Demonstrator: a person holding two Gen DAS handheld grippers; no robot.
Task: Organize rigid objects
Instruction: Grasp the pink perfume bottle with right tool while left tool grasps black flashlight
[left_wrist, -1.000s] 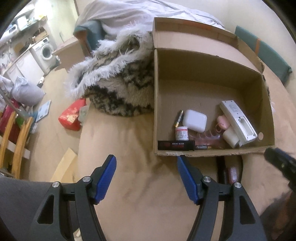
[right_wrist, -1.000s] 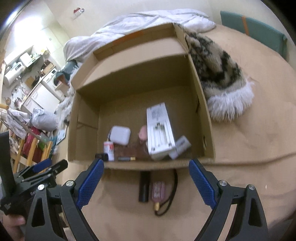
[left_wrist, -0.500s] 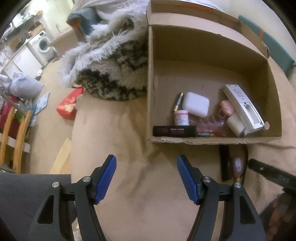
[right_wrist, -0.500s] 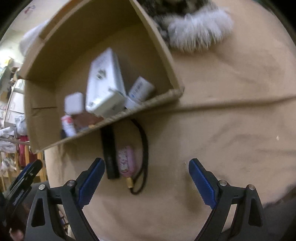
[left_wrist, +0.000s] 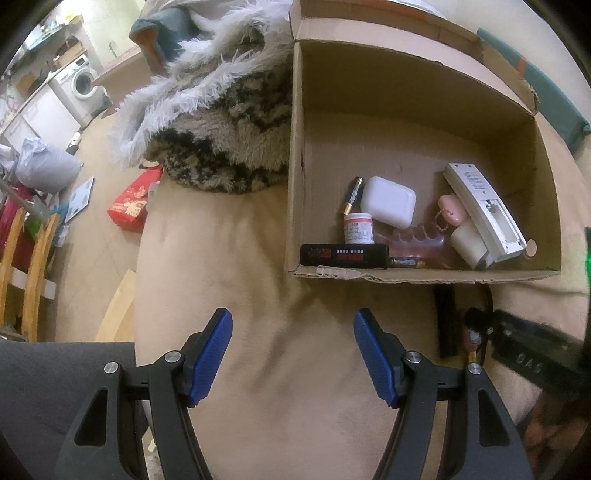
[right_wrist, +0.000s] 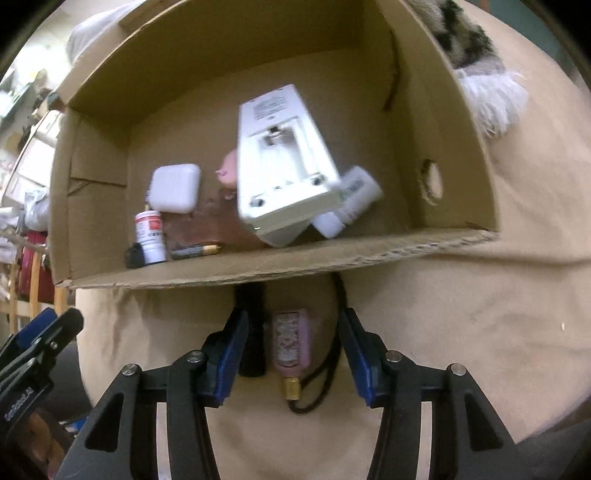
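An open cardboard box (right_wrist: 258, 266) lies on the beige cover and holds a white remote (right_wrist: 284, 166), a white case (right_wrist: 174, 188), a small white jar (right_wrist: 149, 236), batteries and other small items. In front of the box lie a black bar (right_wrist: 253, 332), a pink item with a gold tip (right_wrist: 290, 341) and a black cord (right_wrist: 325, 373). My right gripper (right_wrist: 293, 321) points down over them with its jaws closing; all three lie between the pads, which are not clamped on them. My left gripper (left_wrist: 292, 321) hovers open over the bare cover, left of these items, with nothing between its fingers.
A fluffy patterned blanket (left_wrist: 221, 129) lies against the box's left side. Beyond the cover's left edge the floor holds a red packet (left_wrist: 133, 203), a wooden chair (left_wrist: 26, 277) and a washing machine (left_wrist: 83, 79). A teal cushion (left_wrist: 546, 99) lies behind the box.
My right gripper has come down onto the items in front of the box and its jaws have narrowed around them. My left gripper has tilted slightly and its opening is unchanged.
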